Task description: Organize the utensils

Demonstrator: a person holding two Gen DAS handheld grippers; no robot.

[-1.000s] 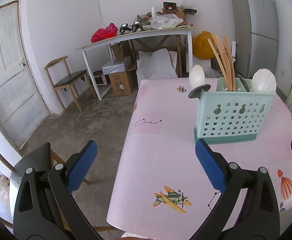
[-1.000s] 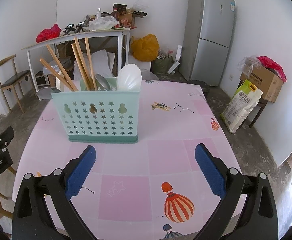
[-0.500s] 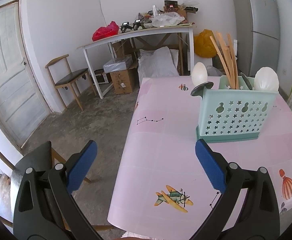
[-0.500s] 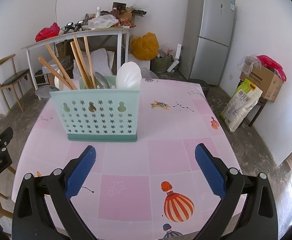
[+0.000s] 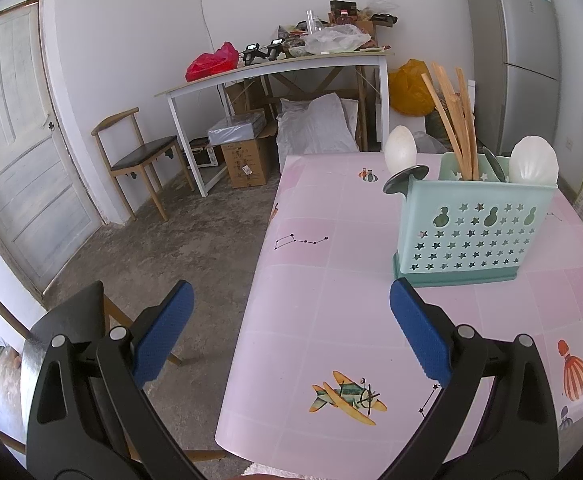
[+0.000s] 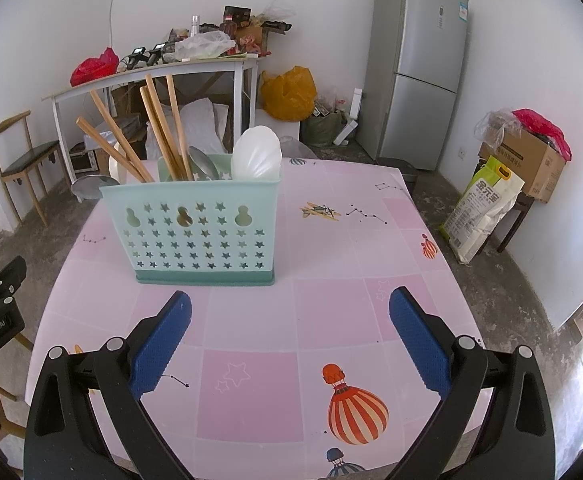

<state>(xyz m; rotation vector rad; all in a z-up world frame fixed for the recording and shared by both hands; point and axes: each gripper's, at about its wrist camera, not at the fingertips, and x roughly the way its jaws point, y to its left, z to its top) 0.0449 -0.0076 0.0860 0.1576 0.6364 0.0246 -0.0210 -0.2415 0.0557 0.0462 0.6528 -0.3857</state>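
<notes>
While both grippers [image 5: 291, 336] [image 6: 290, 336] gape empty, chopsticks [image 6: 163, 128] stand handles-up in caddy [image 6: 195, 232], leaning left.

Surface: a table [image 6: 331, 264] under a pink cloth printed with balloons, aeroplanes and star lines; fills the lower middle of the right wrist view, the right half of the left wrist view.
On it: a mint-green utensil caddy [image 6: 195, 236] with star cut-outs, upright, left of centre in the right wrist view, right of centre in the left wrist view [image 5: 471, 236].
</notes>
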